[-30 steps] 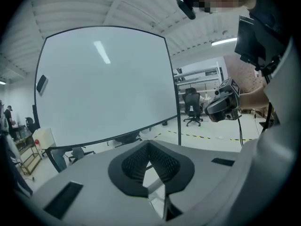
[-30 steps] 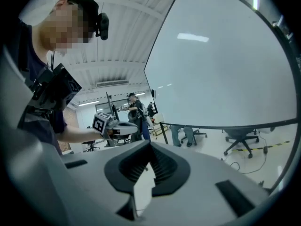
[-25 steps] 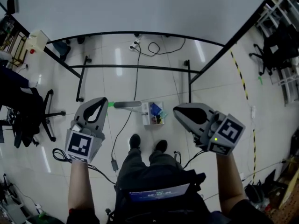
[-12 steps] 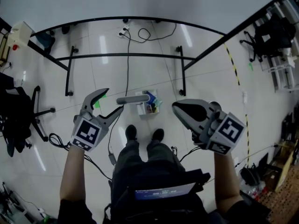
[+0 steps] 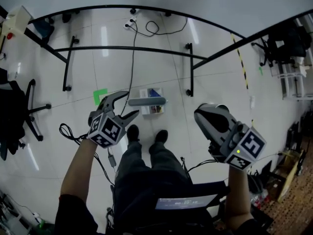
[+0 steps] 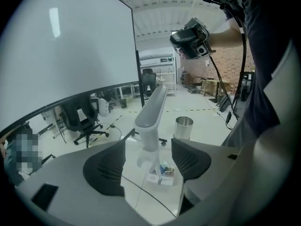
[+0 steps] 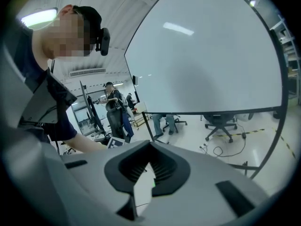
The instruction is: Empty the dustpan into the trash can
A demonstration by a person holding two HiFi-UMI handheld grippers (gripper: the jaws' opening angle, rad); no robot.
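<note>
Left gripper (image 5: 131, 103): jaws stand wide apart, having just been opening. The pads grip nothing. In the left gripper view the dustpan's grey handle (image 6: 152, 108) rises upright in the gap between the two jaws, but lies beyond them, with no contact seen. From the head view the jaw tips sit just beside the near-left end of that handle.

Dustpan (image 5: 147, 110): white pan resting on the pale tiled floor, just beyond the person's shoes (image 5: 131, 132), with small coloured litter inside (blue and other scraps, too small to identify).

Trash can (image 6: 184, 127): bare metal cylinder, upright, open top, on the floor beyond the dustpan and to the right of its handle; apart from the pan.

Right gripper (image 5: 199, 115): jaws closed together, nothing between the pads in its own view. It is held at the right, well apart from the dustpan.

Surroundings: green tape mark (image 5: 100, 95) on the floor left of the pan; black cable (image 5: 133, 58) running away under the table frame (image 5: 122, 49).
</note>
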